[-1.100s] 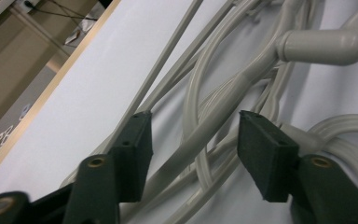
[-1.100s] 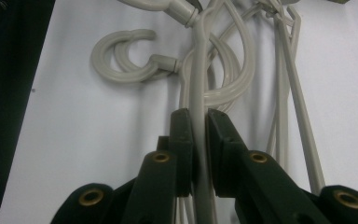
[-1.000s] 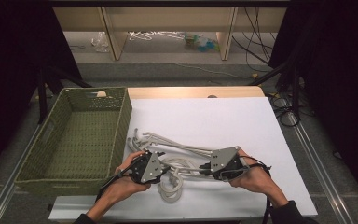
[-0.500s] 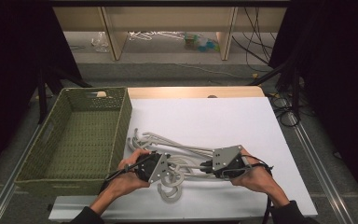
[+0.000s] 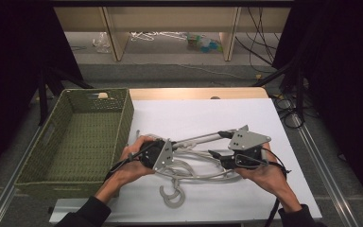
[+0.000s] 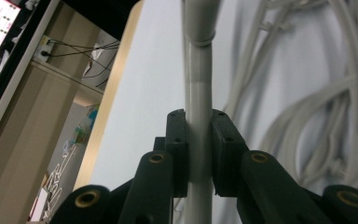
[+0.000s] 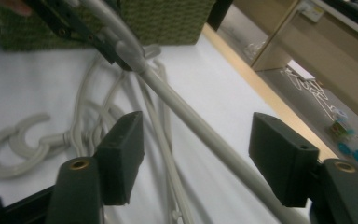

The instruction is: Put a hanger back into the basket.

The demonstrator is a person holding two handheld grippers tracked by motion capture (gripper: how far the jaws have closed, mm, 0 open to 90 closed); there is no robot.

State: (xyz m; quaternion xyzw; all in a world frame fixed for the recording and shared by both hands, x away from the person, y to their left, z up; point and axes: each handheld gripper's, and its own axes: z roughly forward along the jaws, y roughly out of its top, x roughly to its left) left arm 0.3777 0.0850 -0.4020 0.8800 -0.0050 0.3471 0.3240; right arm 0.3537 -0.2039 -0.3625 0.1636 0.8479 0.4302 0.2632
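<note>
A pile of grey plastic hangers [image 5: 196,169] lies on the white table [image 5: 208,113], one hook [image 5: 172,195] pointing toward the front edge. My left gripper [image 5: 175,148] has just been closing and is now shut on one hanger's straight bar [image 6: 198,70], pads pressed on both sides [image 6: 199,149]. That bar [image 5: 208,138] slants up to the right, above the pile. My right gripper [image 5: 216,155] has just been opening. The same bar [image 7: 177,105] runs through the gap between its jaws [image 7: 200,140], and neither pad touches it. The left gripper [image 7: 98,44] shows farther off, clamped on the bar.
A green woven basket [image 5: 125,118] stands at the table's left, seen also as a wall [image 7: 168,18] behind the hangers. A wooden strip [image 5: 198,93] edges the far side of the table. Shelves and cables lie beyond on the floor.
Both hands have risen a little. The left jaws have shut on the hanger bar and lifted it off the pile, and the right jaws have spread apart from it.
</note>
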